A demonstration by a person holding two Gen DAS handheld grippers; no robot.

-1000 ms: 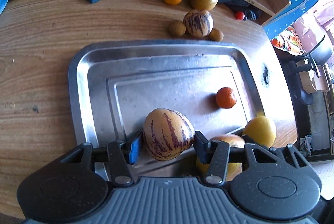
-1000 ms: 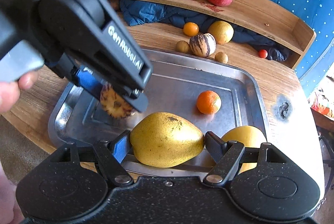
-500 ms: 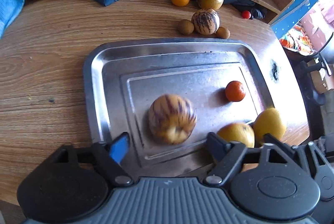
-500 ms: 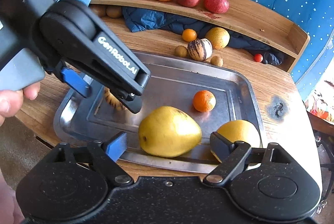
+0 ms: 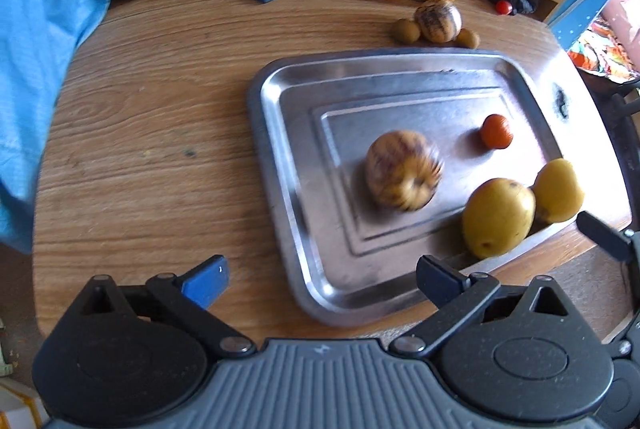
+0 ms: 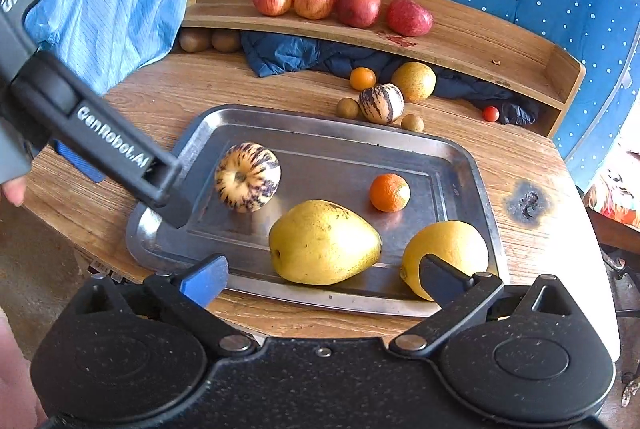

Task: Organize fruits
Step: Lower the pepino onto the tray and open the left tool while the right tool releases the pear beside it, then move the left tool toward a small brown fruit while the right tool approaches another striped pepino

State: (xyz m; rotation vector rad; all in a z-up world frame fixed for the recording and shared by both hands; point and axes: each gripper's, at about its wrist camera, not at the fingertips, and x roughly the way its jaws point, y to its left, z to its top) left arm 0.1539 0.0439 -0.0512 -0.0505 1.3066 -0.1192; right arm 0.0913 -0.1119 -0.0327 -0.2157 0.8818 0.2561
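Right wrist view: both grippers' jaws spread, empty. Striped melon (image 6: 247, 176) at tray (image 6: 472, 165) 9 o'clock, pear (image 6: 324, 242) at 6; smooth, prone to roll, bruisable; grip across widest girth

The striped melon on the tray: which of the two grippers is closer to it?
Left. The left gripper, open, sits just beside the striped melon at the tray's edge. The right gripper, also open, hangs back past the yellow pear.

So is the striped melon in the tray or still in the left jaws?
In the tray. The striped melon lies on the metal tray; the left gripper is open, empty.
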